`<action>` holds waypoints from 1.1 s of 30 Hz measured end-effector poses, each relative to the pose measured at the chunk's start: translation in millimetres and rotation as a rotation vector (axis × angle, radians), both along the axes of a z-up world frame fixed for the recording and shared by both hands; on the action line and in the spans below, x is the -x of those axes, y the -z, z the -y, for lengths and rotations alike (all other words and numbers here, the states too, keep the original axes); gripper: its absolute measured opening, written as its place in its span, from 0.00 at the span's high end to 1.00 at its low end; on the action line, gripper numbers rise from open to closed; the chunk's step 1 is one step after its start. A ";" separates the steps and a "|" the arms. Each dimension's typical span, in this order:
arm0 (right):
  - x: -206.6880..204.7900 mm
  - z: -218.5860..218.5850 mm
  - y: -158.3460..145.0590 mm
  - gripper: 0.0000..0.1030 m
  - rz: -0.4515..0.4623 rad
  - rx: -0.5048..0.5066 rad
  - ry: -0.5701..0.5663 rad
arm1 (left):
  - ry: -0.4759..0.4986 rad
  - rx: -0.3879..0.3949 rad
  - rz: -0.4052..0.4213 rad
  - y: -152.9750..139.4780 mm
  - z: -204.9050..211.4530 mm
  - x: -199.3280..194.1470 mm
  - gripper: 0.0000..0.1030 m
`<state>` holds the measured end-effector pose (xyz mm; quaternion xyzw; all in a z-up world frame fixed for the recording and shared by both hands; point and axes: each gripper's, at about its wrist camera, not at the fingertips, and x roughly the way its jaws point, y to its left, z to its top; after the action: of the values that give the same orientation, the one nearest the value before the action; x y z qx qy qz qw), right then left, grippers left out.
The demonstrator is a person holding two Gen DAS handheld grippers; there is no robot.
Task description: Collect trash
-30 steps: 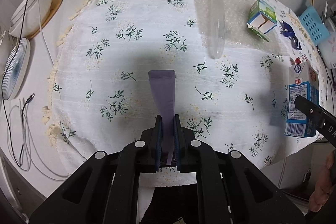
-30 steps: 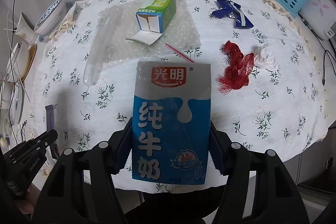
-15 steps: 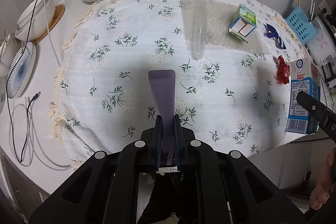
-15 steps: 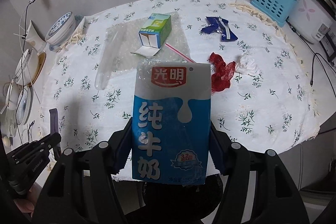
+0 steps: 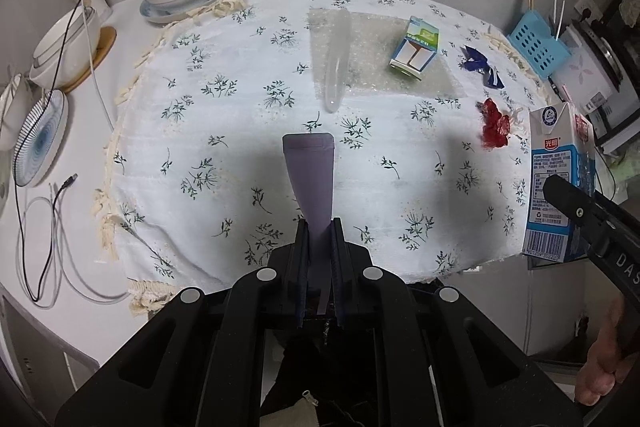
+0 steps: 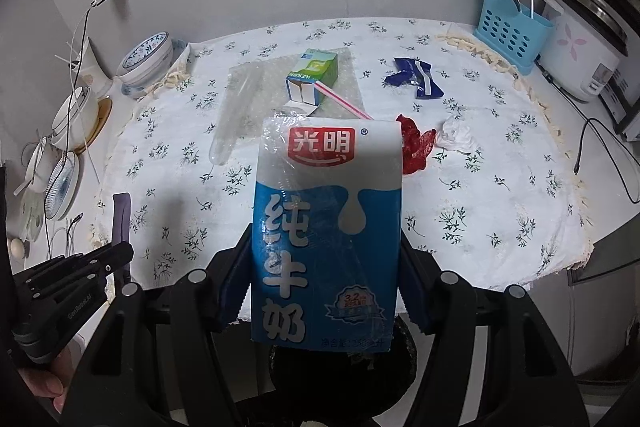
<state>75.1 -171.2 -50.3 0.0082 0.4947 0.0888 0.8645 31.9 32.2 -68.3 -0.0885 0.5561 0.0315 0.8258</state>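
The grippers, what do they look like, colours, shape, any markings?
Both are matte black plastic. The left gripper has angular arms with round silver screw heads and dark blue ridged pads. The right gripper matches, with saw-toothed pad edges. Pale lettering runs along each gripper's side, seen from the other camera. No cables or sleeves are discernible.

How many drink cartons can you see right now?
2. The blue milk carton is clamped in the right tool; the small green carton lies on the bubble wrap near the table's far side.
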 end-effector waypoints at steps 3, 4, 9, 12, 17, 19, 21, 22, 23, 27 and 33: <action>9.1 4.8 -2.4 0.41 0.008 -0.001 0.002 | 0.006 0.005 0.006 -2.0 4.7 7.1 0.91; 12.1 6.6 -2.8 0.41 0.009 -0.002 0.003 | 0.007 0.005 0.008 -2.6 6.6 9.8 0.91; 26.2 17.9 -5.2 0.41 0.017 -0.005 0.017 | 0.014 0.007 0.012 -3.4 16.9 23.1 0.91; 33.4 23.4 -4.5 0.41 0.015 -0.004 0.018 | 0.014 0.009 0.013 -3.0 21.6 29.9 0.91; 47.5 32.8 -2.4 0.41 0.016 0.004 0.022 | 0.018 0.014 0.007 0.9 30.5 42.8 0.91; 52.0 37.0 0.1 0.41 0.007 0.002 0.023 | 0.018 0.019 0.004 2.2 33.4 47.4 0.91; 57.1 39.3 1.8 0.41 0.002 0.002 0.022 | 0.018 0.025 0.003 3.6 36.2 51.6 0.91; 59.3 40.9 2.6 0.41 0.000 0.003 0.020 | 0.017 0.026 0.003 3.6 37.2 53.2 0.91; 61.9 42.2 3.1 0.41 0.000 0.002 0.018 | 0.016 0.025 0.004 3.9 38.7 55.0 0.91; 70.6 46.7 5.8 0.41 -0.004 0.009 0.015 | 0.017 0.028 0.003 6.0 44.7 61.0 0.91; 83.8 53.6 13.1 0.41 -0.025 0.015 0.008 | 0.038 0.010 -0.018 17.0 59.6 72.8 0.91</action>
<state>-8.7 -224.8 -63.4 0.0047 0.5061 0.0818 0.8586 -40.9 -27.5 -85.4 -0.0815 0.5653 0.0139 0.8207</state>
